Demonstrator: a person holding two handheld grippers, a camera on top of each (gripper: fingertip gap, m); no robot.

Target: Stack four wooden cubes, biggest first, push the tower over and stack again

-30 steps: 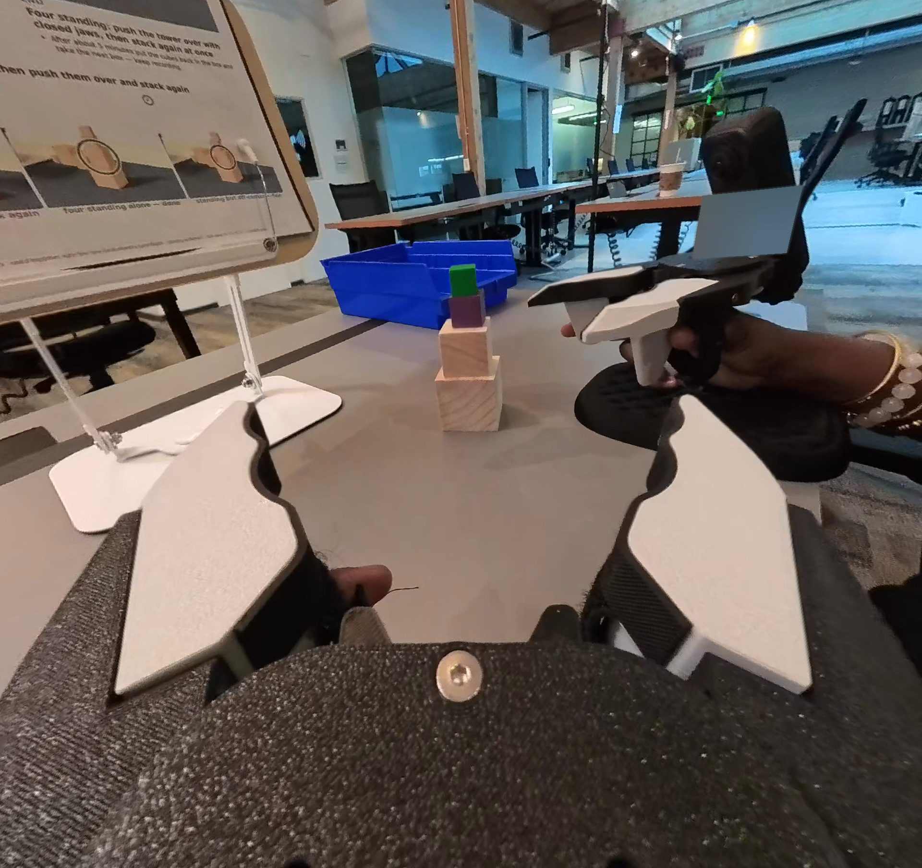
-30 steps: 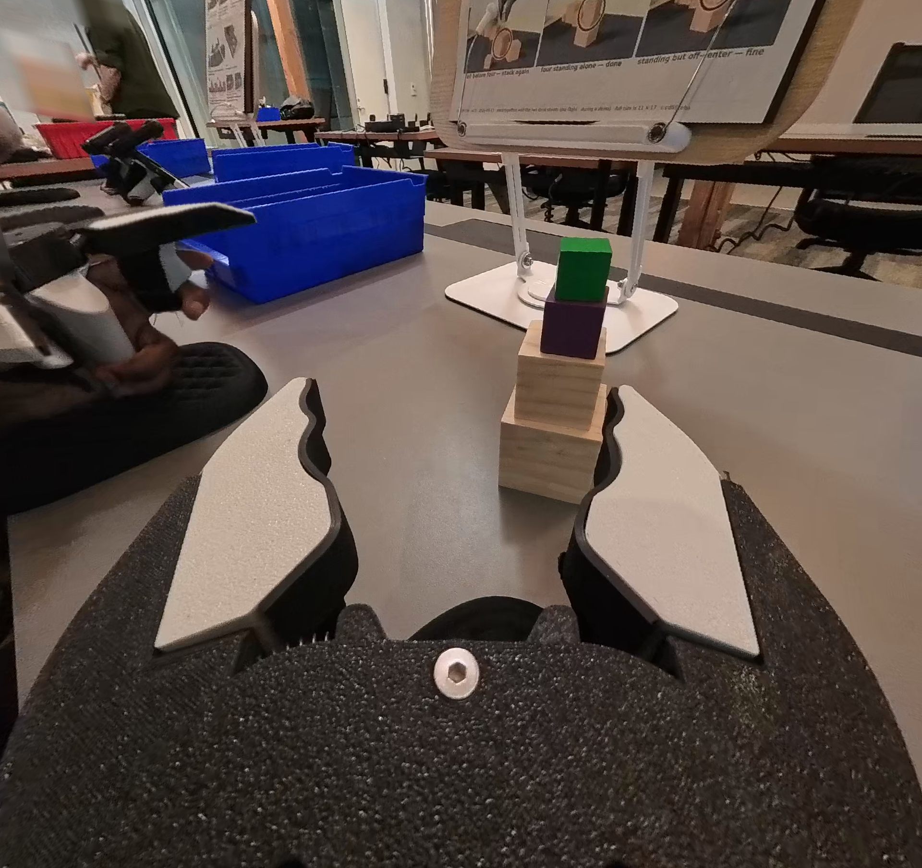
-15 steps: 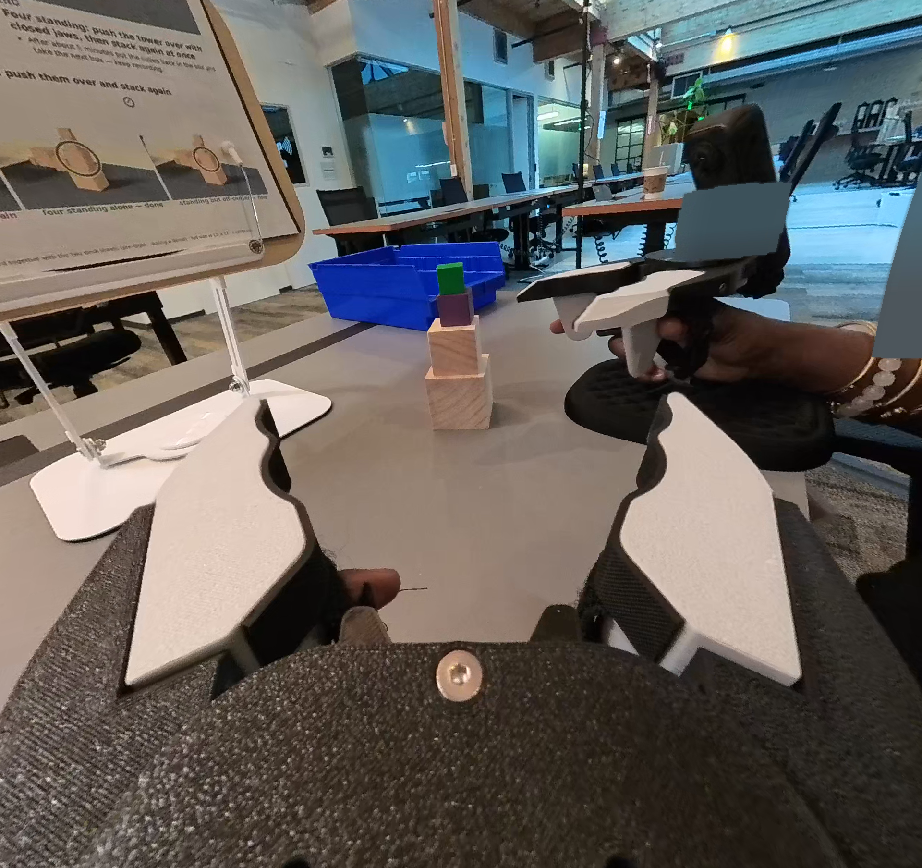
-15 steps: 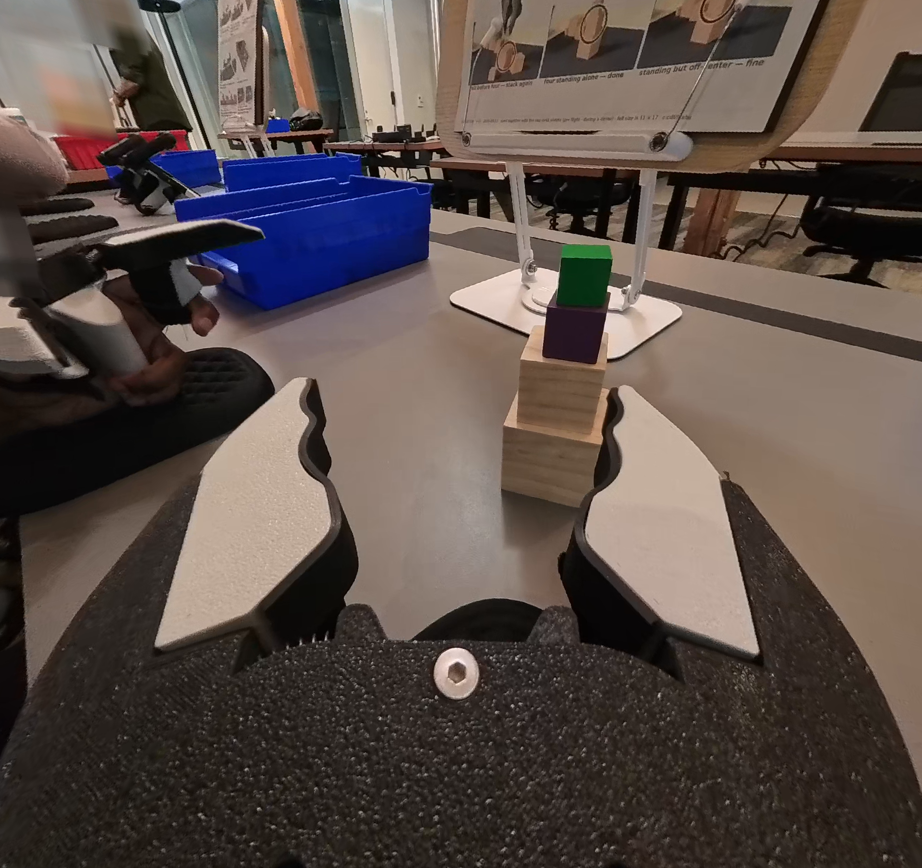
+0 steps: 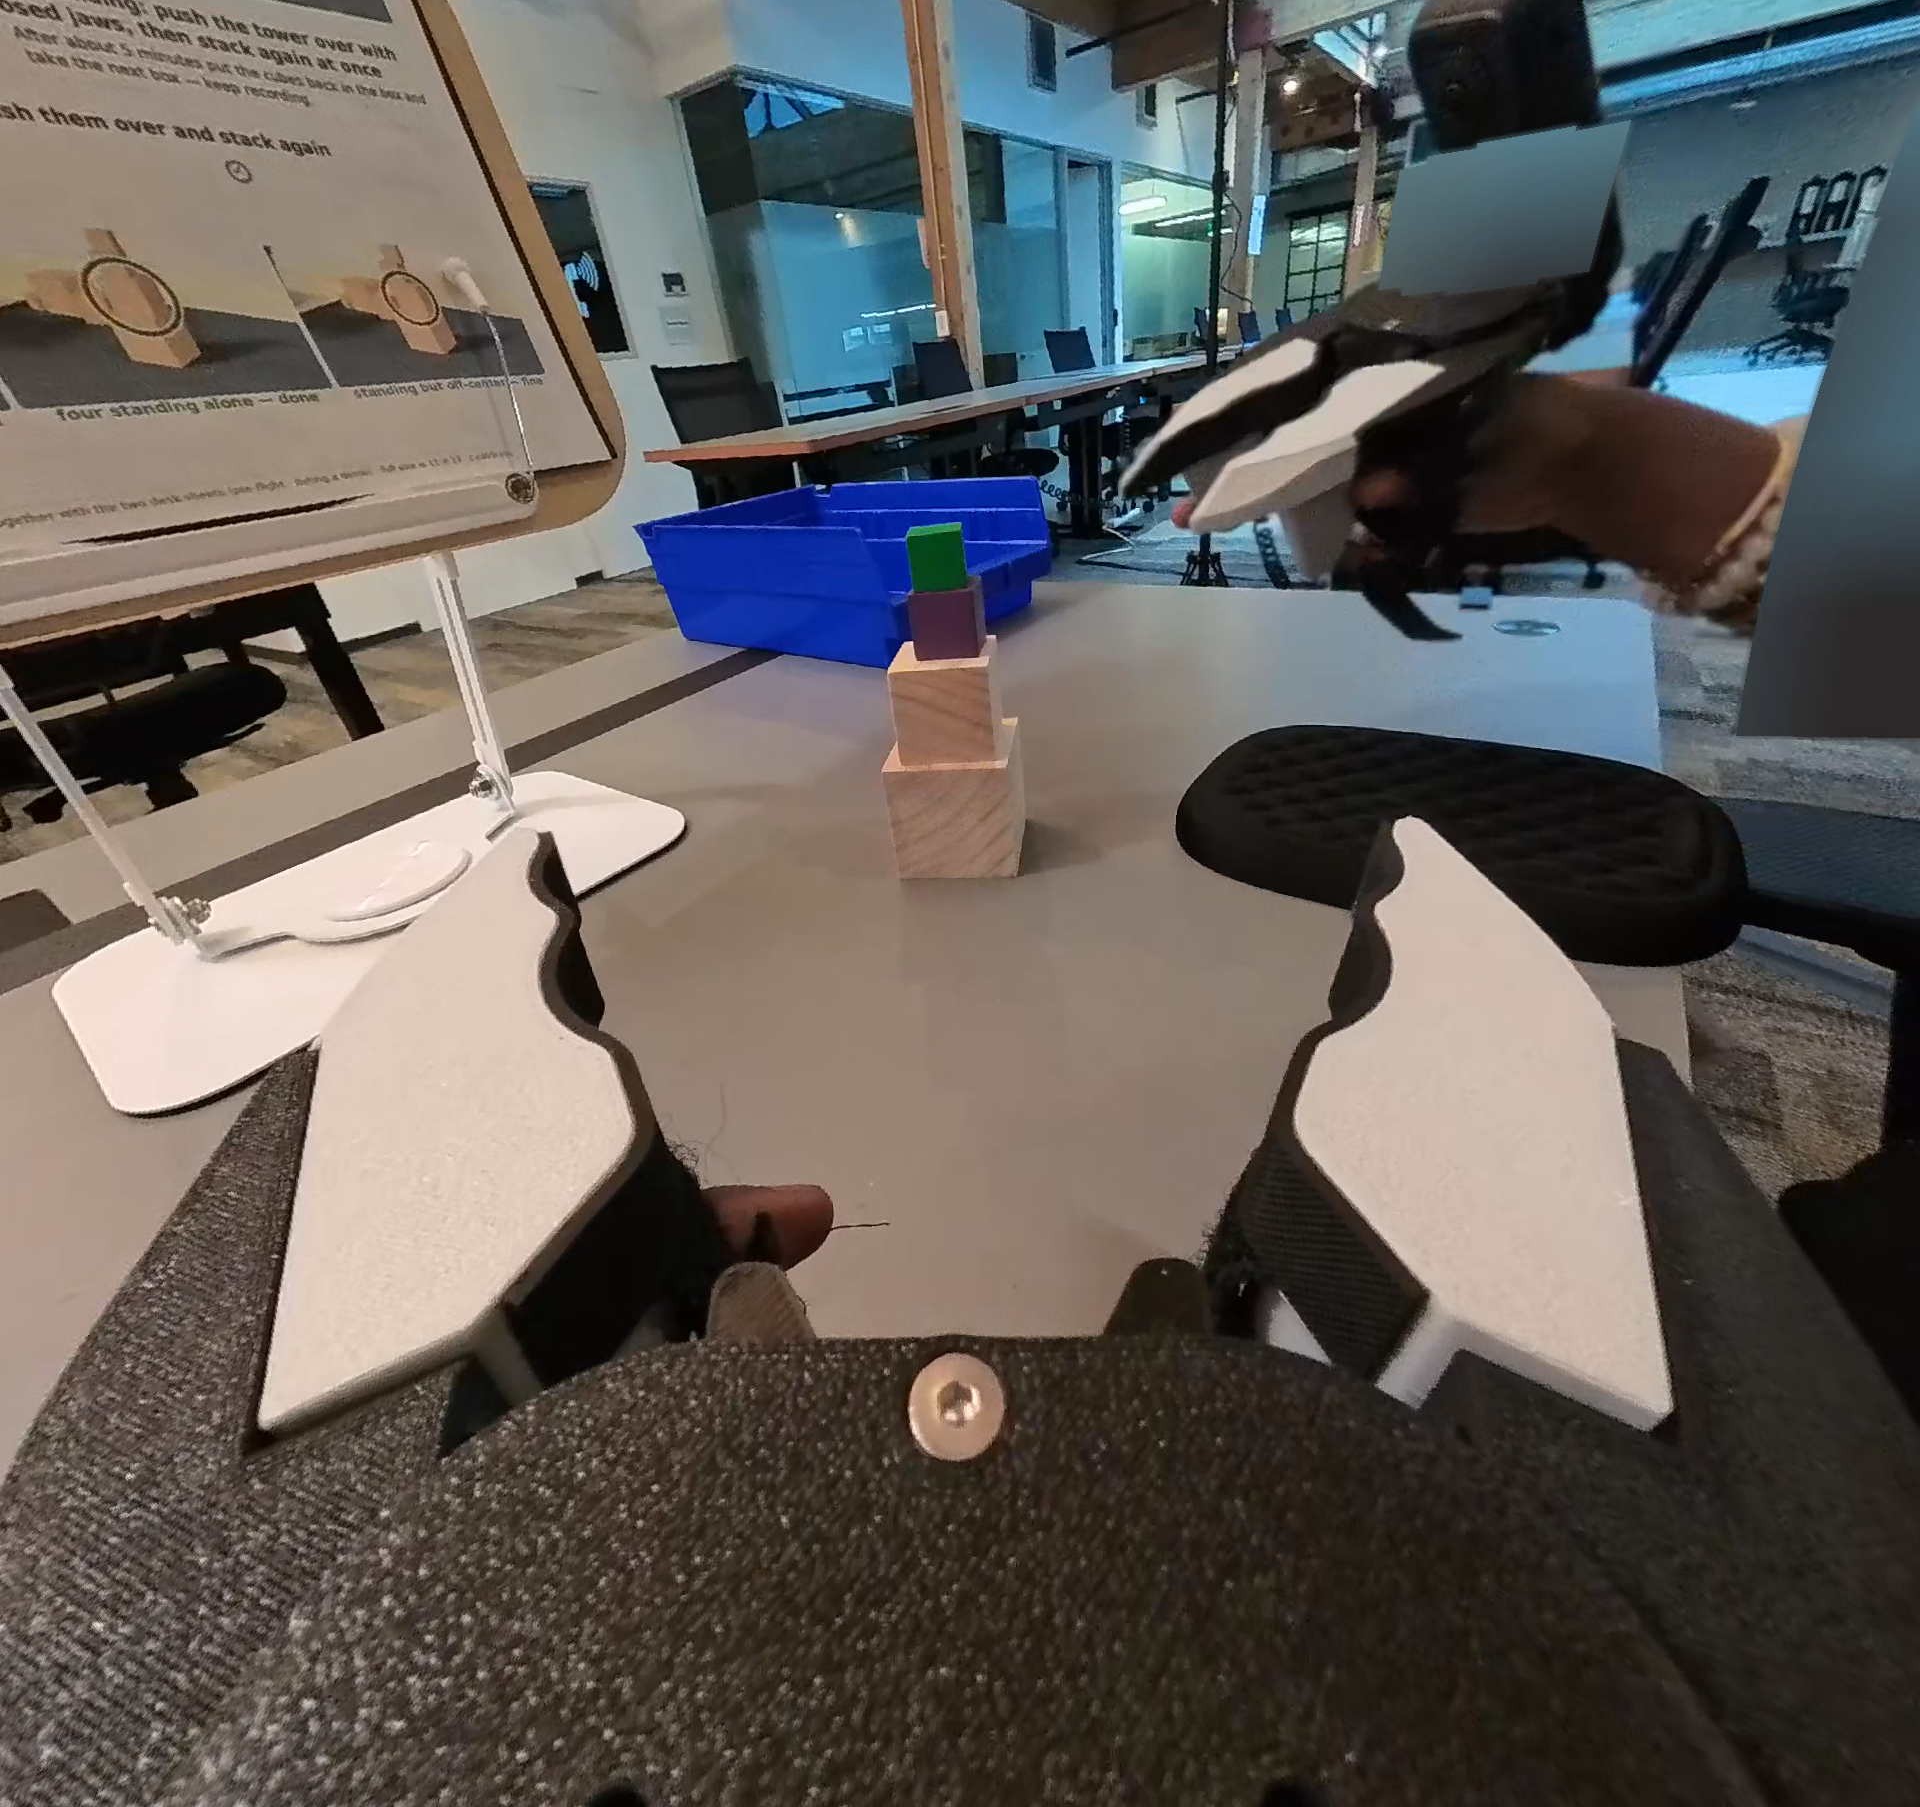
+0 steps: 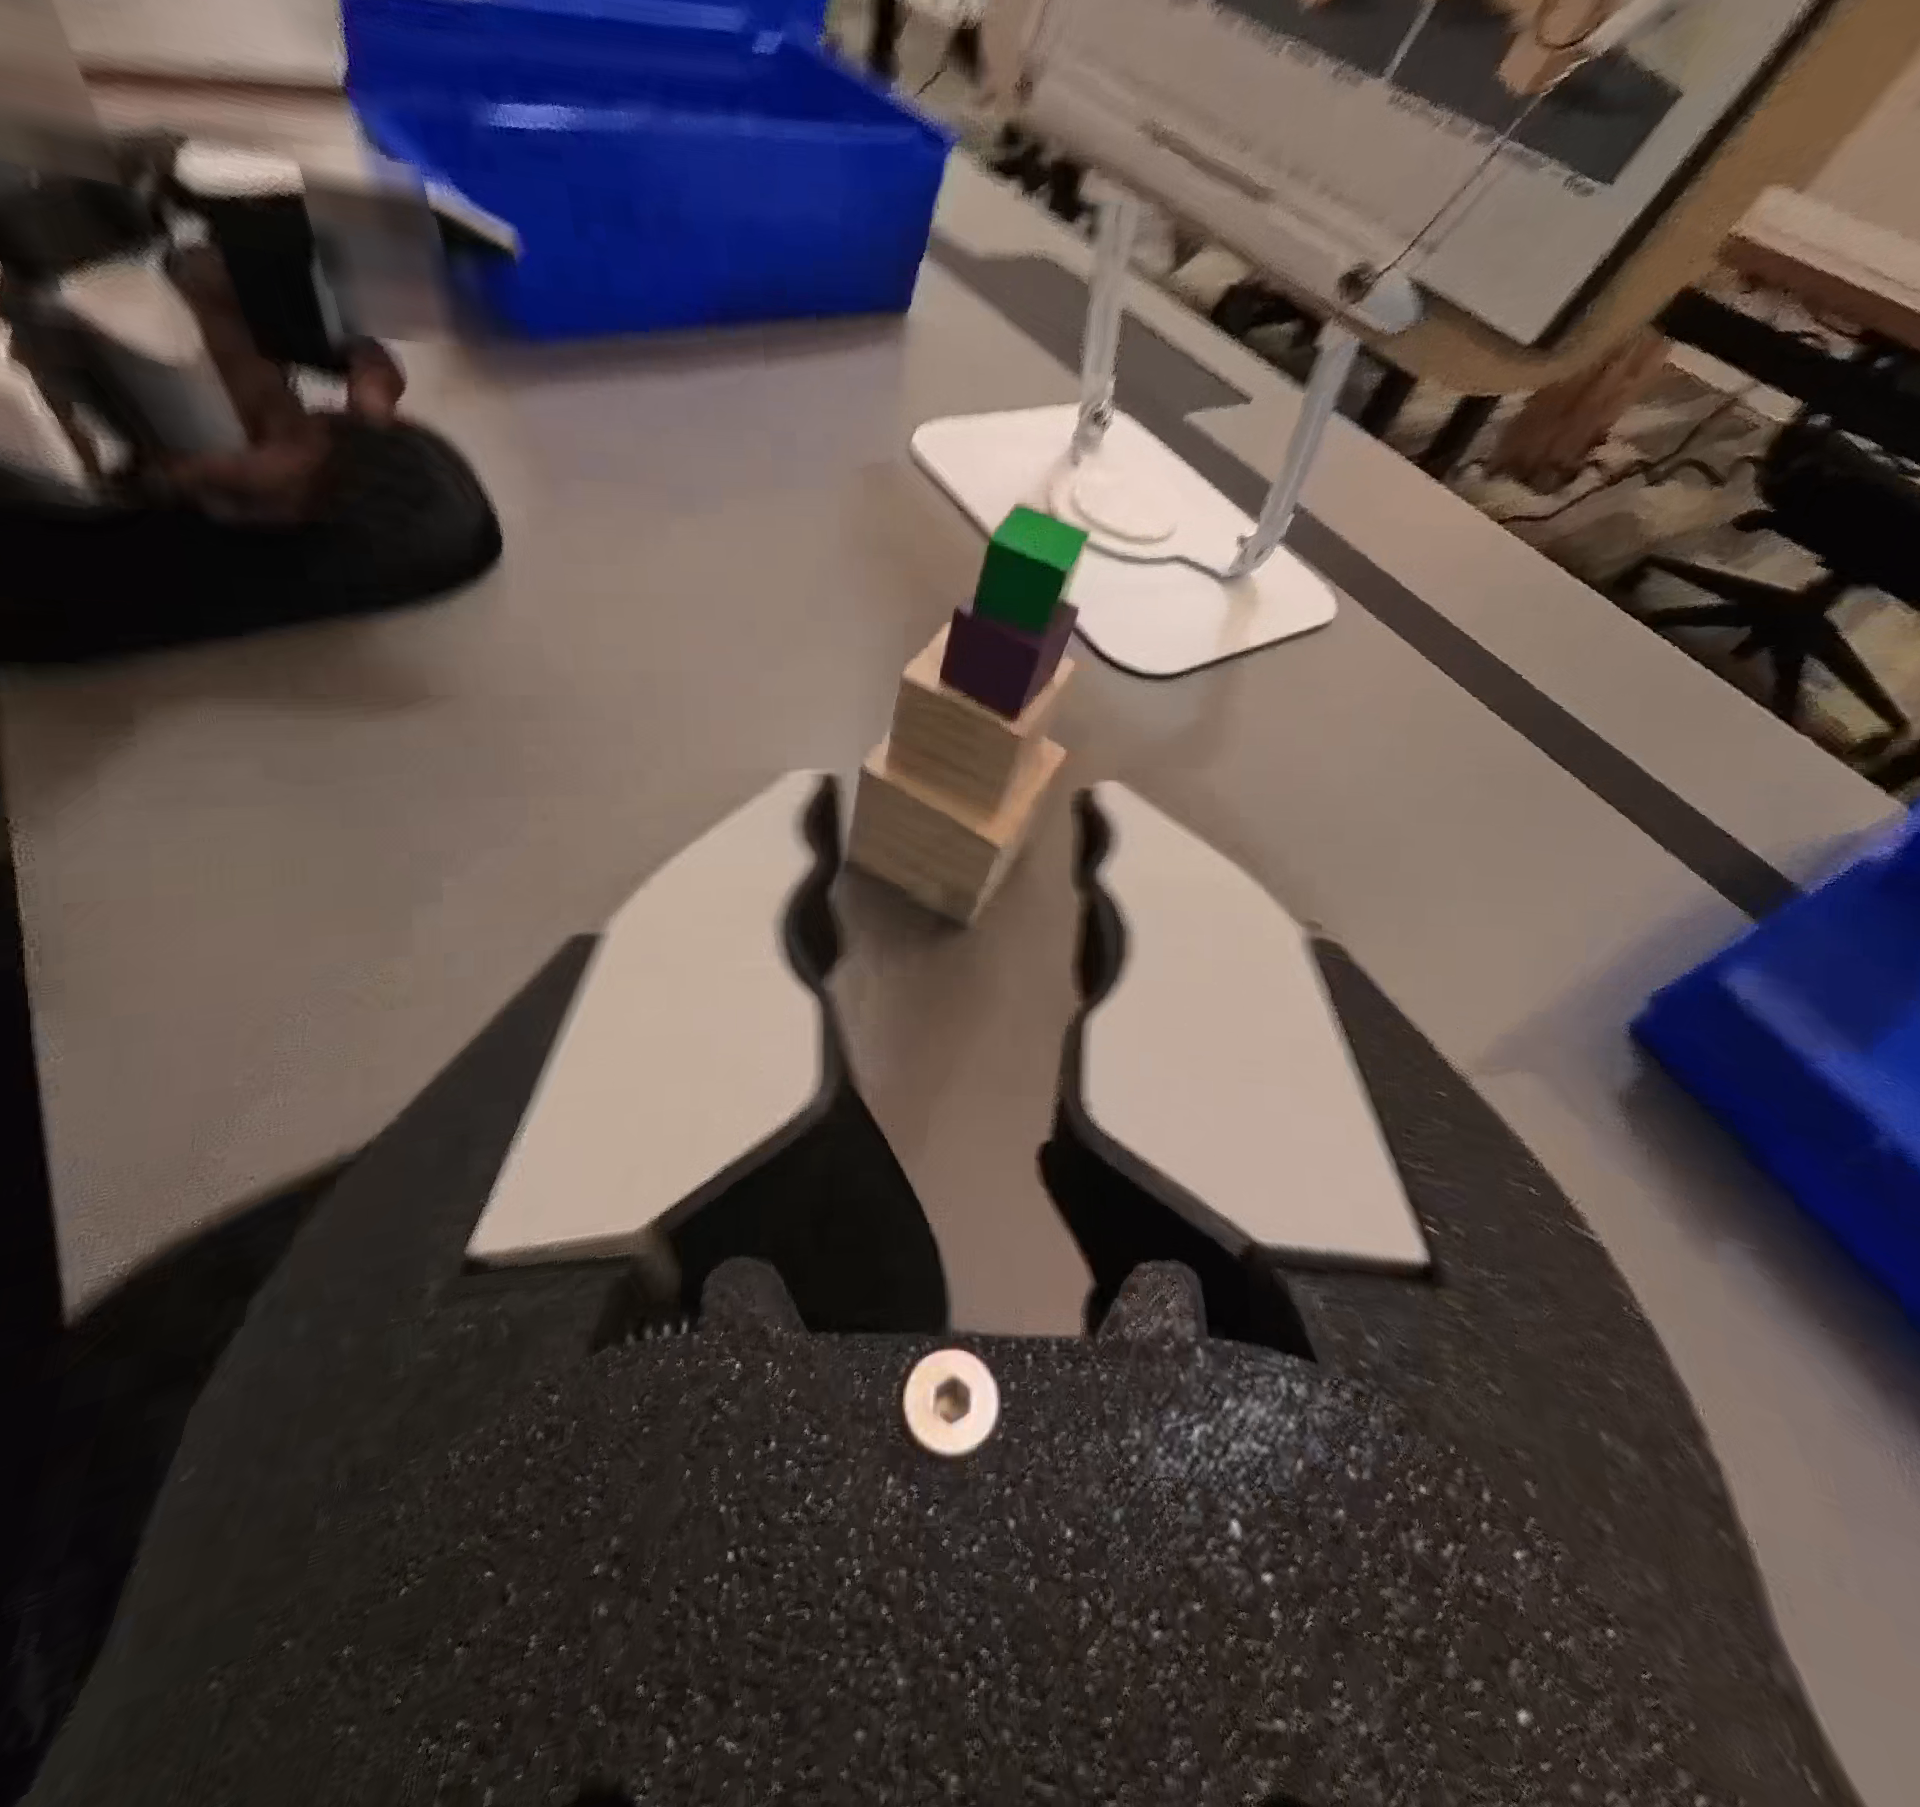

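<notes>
My left gripper (image 5: 961,936) sits low over the grey counter (image 5: 935,1051), level and pointing forward, its two flat white fingers (image 5: 457,1113) spread wide with nothing between them. A fingertip of my hand (image 5: 774,1217) shows just behind the left finger. Ahead stands a tower of four cubes: a large pale wooden cube (image 5: 954,817) with visible grain at the bottom, a smaller wooden cube (image 5: 943,713) on it, then a small purple cube (image 5: 948,623), and a smaller green cube (image 5: 935,557) on top. My right gripper (image 6: 951,843) is held up off the counter and tilted downward toward the tower, its view blurred. Its fingers stand partly closed with a narrow gap, holding nothing; the tips flank the bottom cube in that view without touching it. In the left view my right hand (image 5: 1538,490) grips its handle above a black padded armrest (image 5: 1455,832) with a dimpled surface. A glossy blue plastic bin (image 5: 790,573) sits behind the tower, and a printed card on a white metal stand (image 5: 312,936) is at the left.
</notes>
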